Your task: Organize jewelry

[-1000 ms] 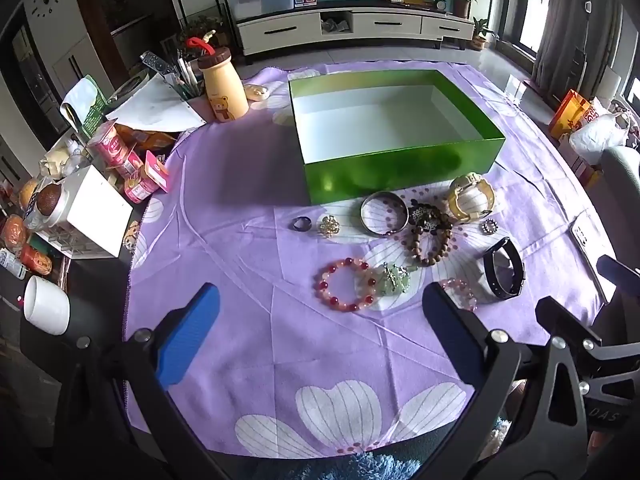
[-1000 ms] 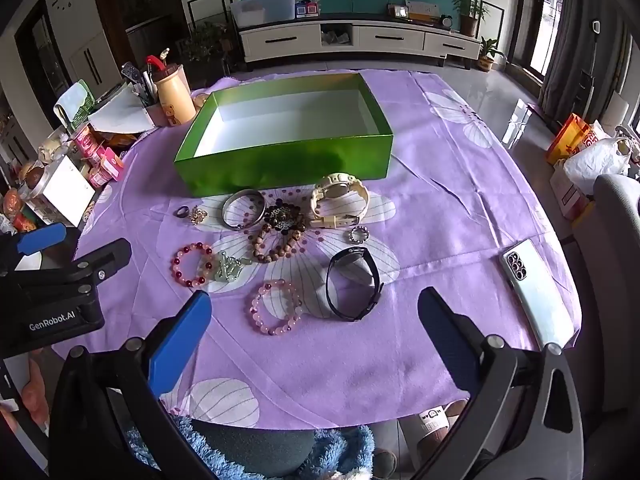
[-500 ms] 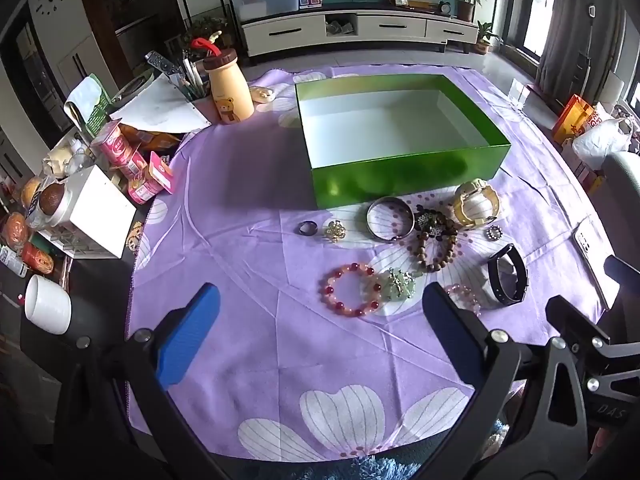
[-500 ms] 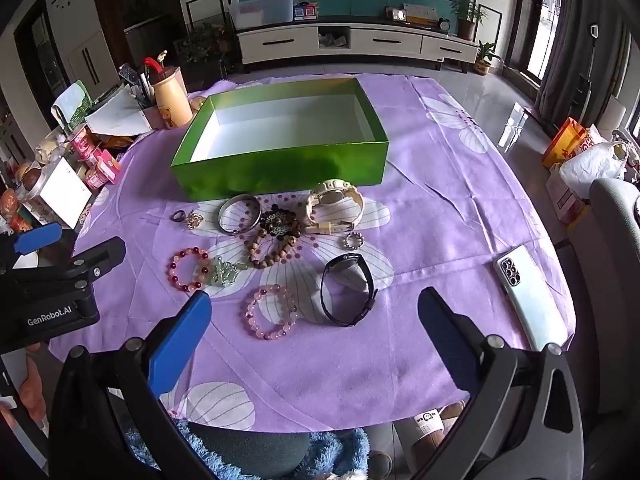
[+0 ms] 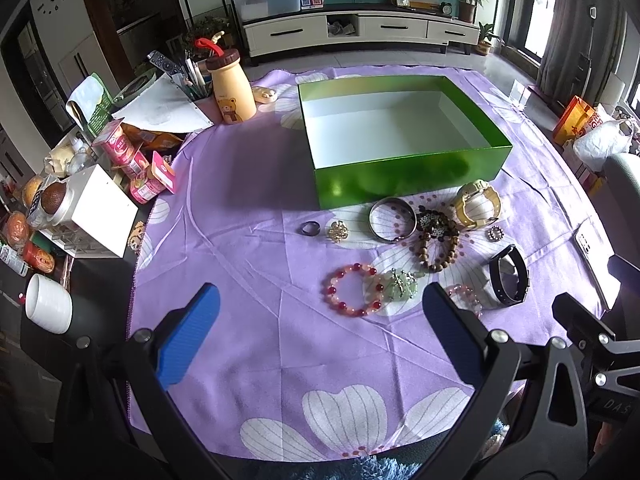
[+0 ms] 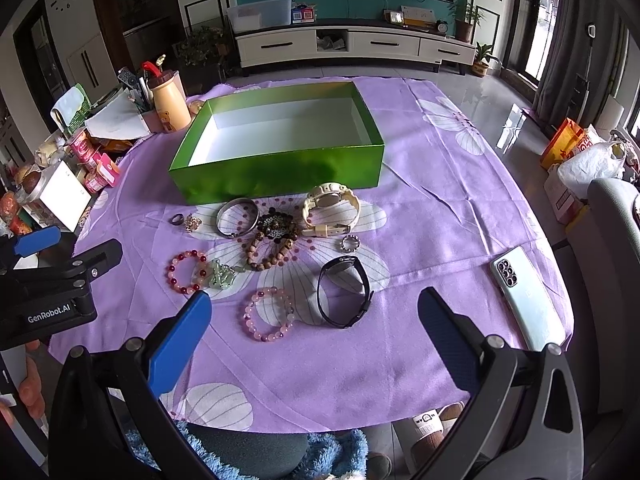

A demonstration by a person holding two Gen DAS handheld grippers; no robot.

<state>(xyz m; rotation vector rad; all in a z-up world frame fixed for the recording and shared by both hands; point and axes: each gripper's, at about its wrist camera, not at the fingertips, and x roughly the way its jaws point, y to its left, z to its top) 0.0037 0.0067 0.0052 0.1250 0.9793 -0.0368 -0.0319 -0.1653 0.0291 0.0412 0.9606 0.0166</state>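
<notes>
Left wrist view. The left hand-held gripper (image 5: pixel 320 312) hovered released, blue fingers (image 5: pixel 188 334) spread wide and holding nothing, above the near part of the table (image 5: pixel 280 340), which carried a purple flowered cloth. A green box (image 5: pixel 400 184), open and white inside, sat toward the far side. The jewelry lay on the cloth just in front of it: a dark ring (image 5: pixel 310 228), a gold brooch (image 5: pixel 338 231), a silver bangle (image 5: pixel 392 220), a wooden bead bracelet (image 5: pixel 438 252), and a cream watch (image 5: pixel 478 204) near the box's right corner. Nearer the gripper lay a red bead bracelet (image 5: pixel 353 290) touching a pale green pendant (image 5: pixel 398 286), and to the right a black band (image 5: pixel 509 280). A white mug (image 5: pixel 48 304) stood off the cloth at left; a bear bottle (image 5: pixel 232 88) stood far left of the box.

Right wrist view. The right hand-held gripper (image 6: pixel 310 312) was likewise released, jaws wide, empty. Between its fingers (image 6: pixel 178 340) lay a pink bead bracelet (image 6: pixel 269 314) and the black band (image 6: pixel 343 292), just beside each other. A small sparkly ring (image 6: pixel 350 243) lay between the band and the cream watch (image 6: pixel 330 210). A phone (image 6: pixel 524 296) lay face down at the cloth's right edge, well apart from the jewelry. The green box (image 6: pixel 276 176) held nothing visible.
</notes>
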